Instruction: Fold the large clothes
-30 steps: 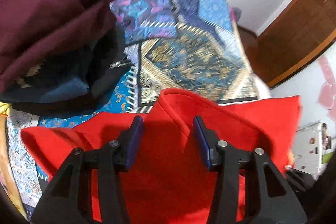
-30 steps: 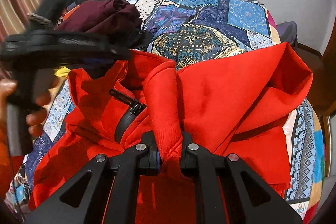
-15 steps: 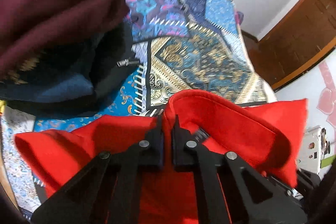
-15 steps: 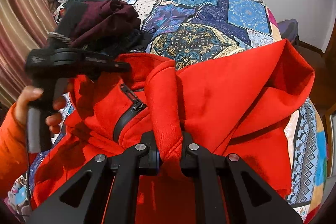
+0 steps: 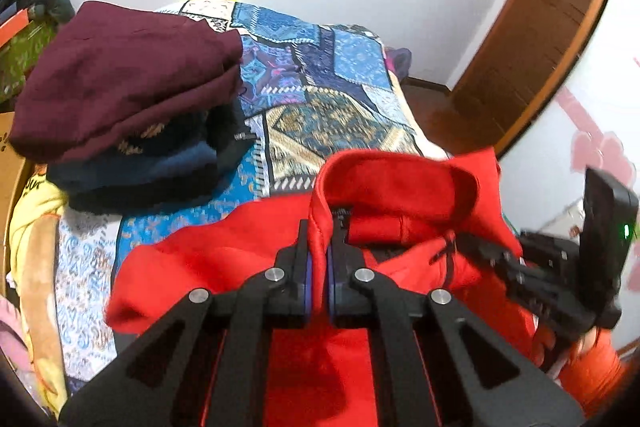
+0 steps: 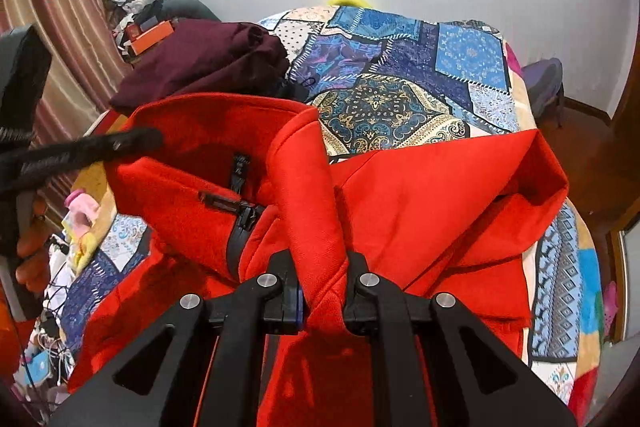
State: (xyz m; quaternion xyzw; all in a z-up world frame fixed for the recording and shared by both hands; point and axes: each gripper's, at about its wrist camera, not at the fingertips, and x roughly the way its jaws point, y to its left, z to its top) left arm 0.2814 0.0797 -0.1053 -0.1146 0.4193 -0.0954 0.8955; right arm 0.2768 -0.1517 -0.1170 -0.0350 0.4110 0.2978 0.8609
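Both the left gripper and right gripper are clenched on the red fleece zip jacket's collar, the garment hanging between them above the patchwork-quilted bed.

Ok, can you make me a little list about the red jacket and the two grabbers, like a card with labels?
garment: red jacket, black zipper, lifted above the bed
left gripper: fingers shut on the red jacket collar edge
right gripper: fingers shut on a thick fold of the red jacket
surface: patchwork bedspread, blue and gold
other clothes: maroon garment on top of a dark pile, at the bedspread's left side
fold status: not folded yet, jacket bunched and held up
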